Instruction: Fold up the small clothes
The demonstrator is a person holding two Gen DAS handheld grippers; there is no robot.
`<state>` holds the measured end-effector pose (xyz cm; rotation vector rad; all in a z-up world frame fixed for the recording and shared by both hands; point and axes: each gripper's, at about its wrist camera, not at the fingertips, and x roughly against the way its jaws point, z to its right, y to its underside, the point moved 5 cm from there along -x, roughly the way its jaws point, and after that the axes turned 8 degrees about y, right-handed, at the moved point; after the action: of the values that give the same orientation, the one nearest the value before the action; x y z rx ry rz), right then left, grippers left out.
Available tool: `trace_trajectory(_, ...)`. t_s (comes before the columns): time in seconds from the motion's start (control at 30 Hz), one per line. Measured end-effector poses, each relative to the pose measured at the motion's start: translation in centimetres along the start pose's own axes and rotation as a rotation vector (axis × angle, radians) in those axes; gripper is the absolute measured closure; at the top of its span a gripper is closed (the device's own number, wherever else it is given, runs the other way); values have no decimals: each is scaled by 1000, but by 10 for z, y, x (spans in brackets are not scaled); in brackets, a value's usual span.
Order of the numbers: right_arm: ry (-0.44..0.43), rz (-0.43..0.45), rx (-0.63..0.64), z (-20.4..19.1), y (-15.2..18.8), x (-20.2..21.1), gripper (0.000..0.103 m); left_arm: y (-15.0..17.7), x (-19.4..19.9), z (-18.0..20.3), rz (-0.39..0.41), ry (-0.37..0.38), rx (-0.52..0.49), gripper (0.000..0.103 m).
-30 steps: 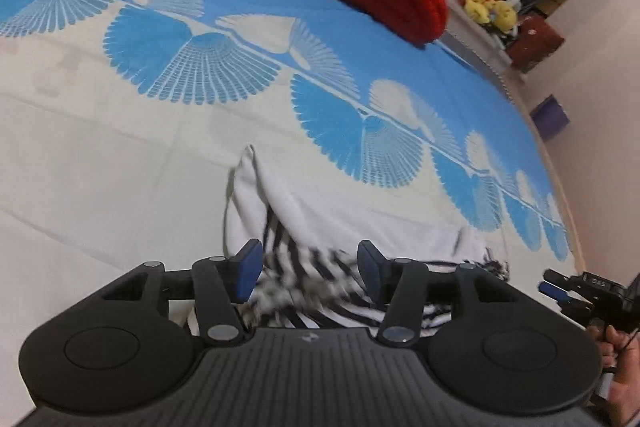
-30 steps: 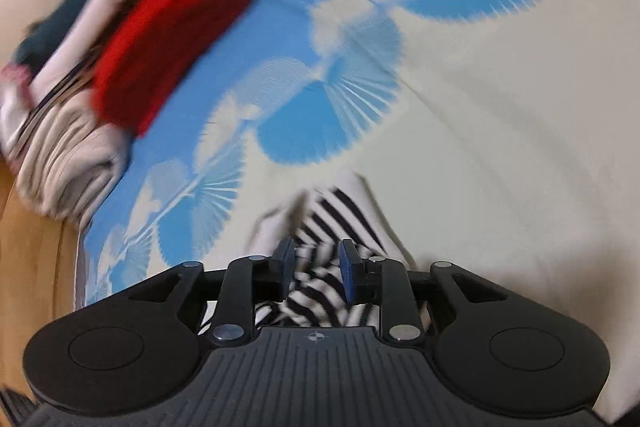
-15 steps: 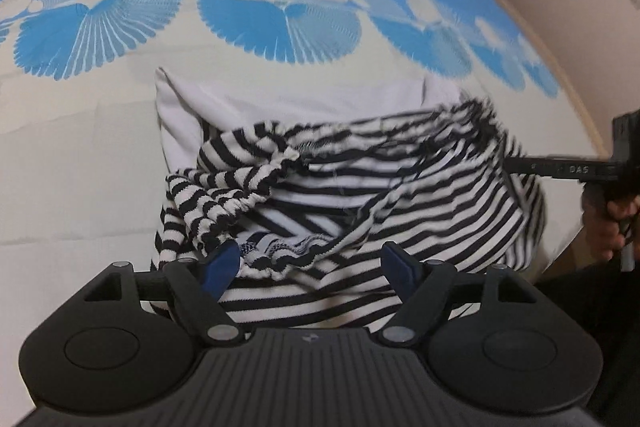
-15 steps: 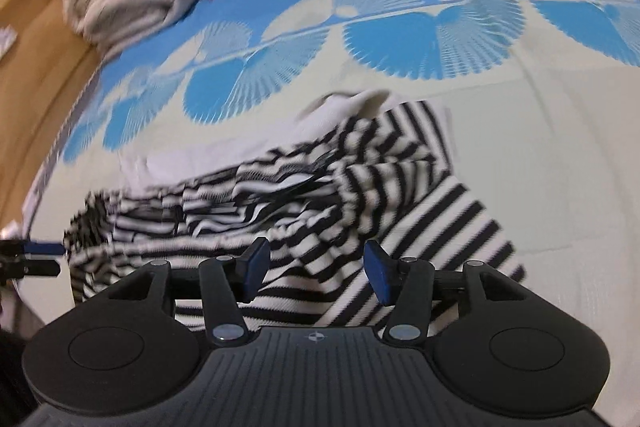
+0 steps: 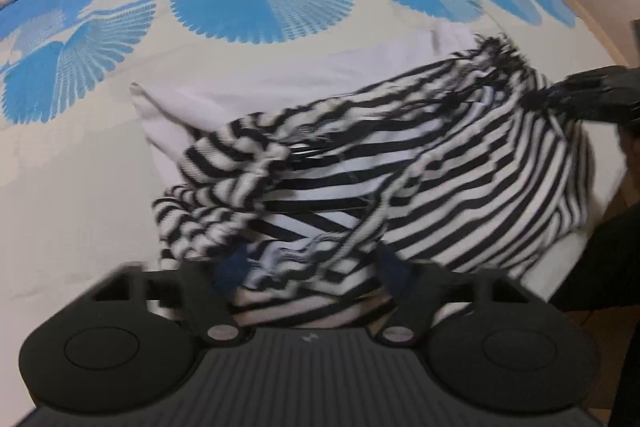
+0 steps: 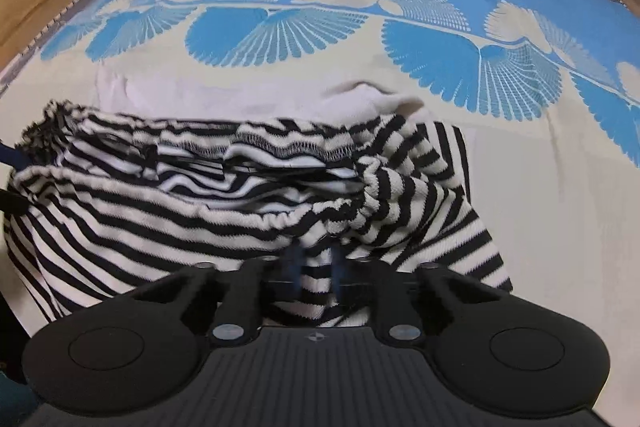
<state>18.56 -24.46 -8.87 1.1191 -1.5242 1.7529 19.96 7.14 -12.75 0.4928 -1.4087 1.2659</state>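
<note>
The striped garment [image 5: 440,163] lies bunched on the bed [image 5: 80,155], over a white cloth [image 5: 280,83]. Half a second ago both grippers stood open; now the right gripper [image 6: 314,269] has its jaws drawn close together on a fold of stripes, while the left gripper [image 5: 310,269] has its jaws apart around the near hem, not yet pinching. That looks like a grasp starting, before spreading it flat. Motion blur smears both grippers' fingertips, and the garment's shape and sleeves are hard to make out.
</note>
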Motion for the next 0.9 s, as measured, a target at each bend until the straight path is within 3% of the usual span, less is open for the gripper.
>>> trace_trajectory(0.03,2,21,-10,2,-4,4,98,-2,-1,-7,6,-20,14,90)
trace_trajectory(0.1,6,86,-50,8,-16,14,99,-12,7,-21,68,-68,55,93)
trace_trajectory(0.23,-8,265,-181,26,-43,41,100,-51,48,-32,379,-107,100,93)
trace_trajectory(0.3,31,354,-201,28,-57,47,100,-66,53,-31,449,-148,81,92)
trace_trajectory(0.37,75,403,-225,29,-68,46,100,-78,42,-32,436,-148,105,87)
trace_trajectory(0.43,144,393,-222,27,-76,33,100,-85,28,-37,398,-110,158,84)
trace_trajectory(0.5,198,336,-227,27,-79,14,99,-91,19,-46,375,-61,223,70)
trace_trajectory(0.57,225,249,-246,31,-80,-8,98,-92,19,-56,384,-20,285,43)
trace_trajectory(0.73,186,107,-301,43,-69,-31,93,-77,34,-102,420,39,489,40)
trace_trajectory(0.8,157,131,-317,46,-69,-22,88,-68,35,-114,414,81,533,38)
trace_trajectory(0.9,136,220,-329,61,-65,2,68,-54,21,-118,334,105,530,33)
